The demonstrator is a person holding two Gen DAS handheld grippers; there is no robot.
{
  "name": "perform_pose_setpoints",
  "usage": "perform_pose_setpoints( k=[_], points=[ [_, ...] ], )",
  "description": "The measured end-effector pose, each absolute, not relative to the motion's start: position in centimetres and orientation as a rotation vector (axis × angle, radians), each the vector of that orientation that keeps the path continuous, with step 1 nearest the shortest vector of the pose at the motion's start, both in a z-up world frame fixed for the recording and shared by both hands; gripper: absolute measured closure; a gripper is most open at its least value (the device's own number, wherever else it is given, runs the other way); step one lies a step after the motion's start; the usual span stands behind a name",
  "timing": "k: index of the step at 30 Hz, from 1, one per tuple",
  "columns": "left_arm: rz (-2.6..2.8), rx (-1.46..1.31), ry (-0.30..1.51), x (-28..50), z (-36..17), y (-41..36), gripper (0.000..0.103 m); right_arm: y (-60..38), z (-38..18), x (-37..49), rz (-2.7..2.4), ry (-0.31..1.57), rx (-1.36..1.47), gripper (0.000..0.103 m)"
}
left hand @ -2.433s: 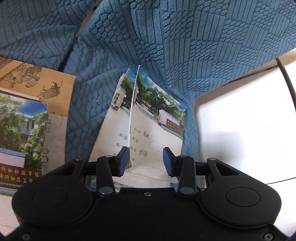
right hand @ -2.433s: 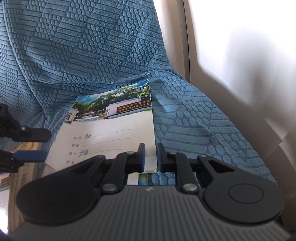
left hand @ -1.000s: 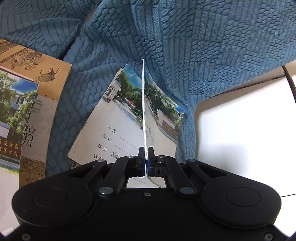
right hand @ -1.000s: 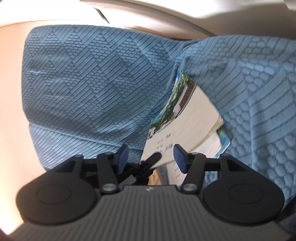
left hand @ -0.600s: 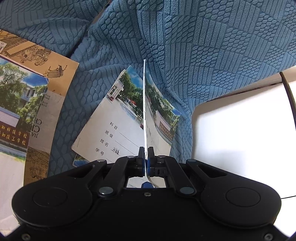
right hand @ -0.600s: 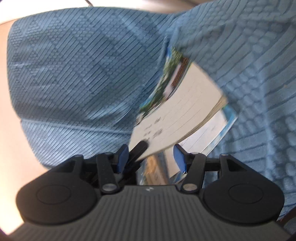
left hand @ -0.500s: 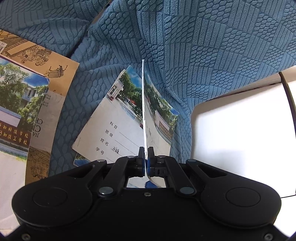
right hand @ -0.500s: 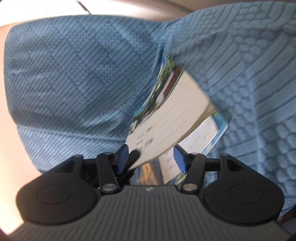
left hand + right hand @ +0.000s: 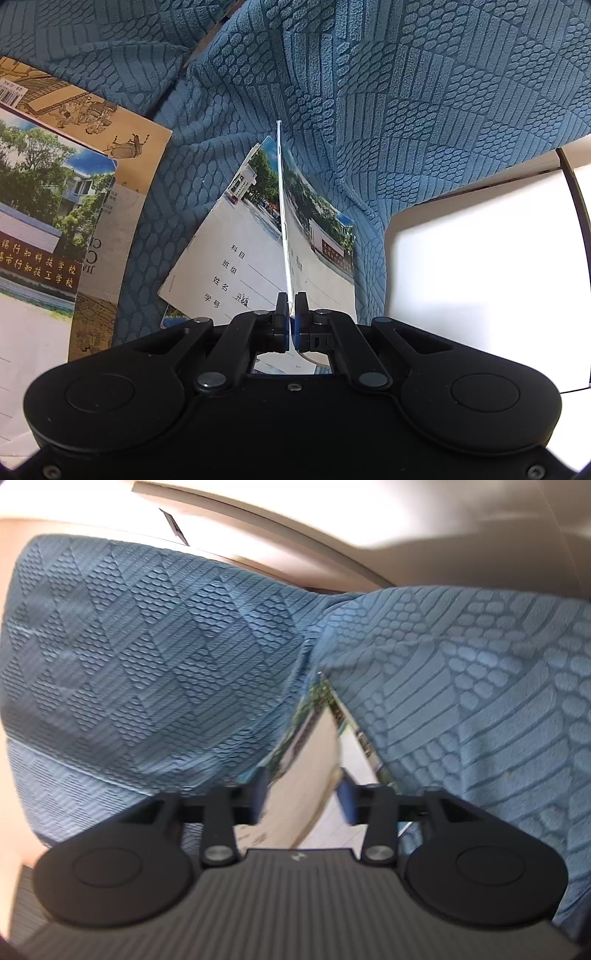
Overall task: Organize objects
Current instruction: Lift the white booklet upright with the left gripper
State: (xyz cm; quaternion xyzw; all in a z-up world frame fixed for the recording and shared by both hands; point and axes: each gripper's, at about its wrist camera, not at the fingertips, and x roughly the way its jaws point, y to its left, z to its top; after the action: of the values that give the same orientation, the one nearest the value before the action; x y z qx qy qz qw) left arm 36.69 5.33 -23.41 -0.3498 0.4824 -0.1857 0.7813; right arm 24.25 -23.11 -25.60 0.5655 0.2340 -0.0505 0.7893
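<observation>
My left gripper is shut on a thin notebook with a school photo cover, held edge-on and upright. A second notebook of the same kind lies flat under it on the blue textured sofa cover. My right gripper is open, its blue pads either side of the lifted notebook, which shows tilted and blurred between them; I cannot tell whether they touch it. The second notebook shows below it.
A stack of books lies at the left: a photo-cover notebook on a tan illustrated book. A bright white surface with a black cable is at the right. The sofa back and armrest fold enclose the notebooks.
My left gripper shut on the notebook and lifted it upright. My right gripper let go, opened, swung round to face the sofa corner, then moved in over the notebooks.
</observation>
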Motion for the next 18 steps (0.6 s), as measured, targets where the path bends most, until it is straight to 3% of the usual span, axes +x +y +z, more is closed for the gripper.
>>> perform_pose_setpoints(
  k=[1, 6, 18],
  points=[
    [-0.402, -0.753, 1.040, 36.6, -23.4, 5.4, 0.102, -23.1, -25.6, 24.3, -0.115, 0.513, 1.208, 0.082],
    [-0.426, -0.741, 1.046, 36.4, -23.3, 5.6, 0.101, -23.1, -25.5, 24.4, -0.123, 0.518, 1.180, 0.092],
    [-0.430, -0.746, 1.058, 35.3, -24.2, 6.9, 0.101, -22.9, -24.5, 24.1, -0.085, 0.542, 1.135, 0.098]
  ],
)
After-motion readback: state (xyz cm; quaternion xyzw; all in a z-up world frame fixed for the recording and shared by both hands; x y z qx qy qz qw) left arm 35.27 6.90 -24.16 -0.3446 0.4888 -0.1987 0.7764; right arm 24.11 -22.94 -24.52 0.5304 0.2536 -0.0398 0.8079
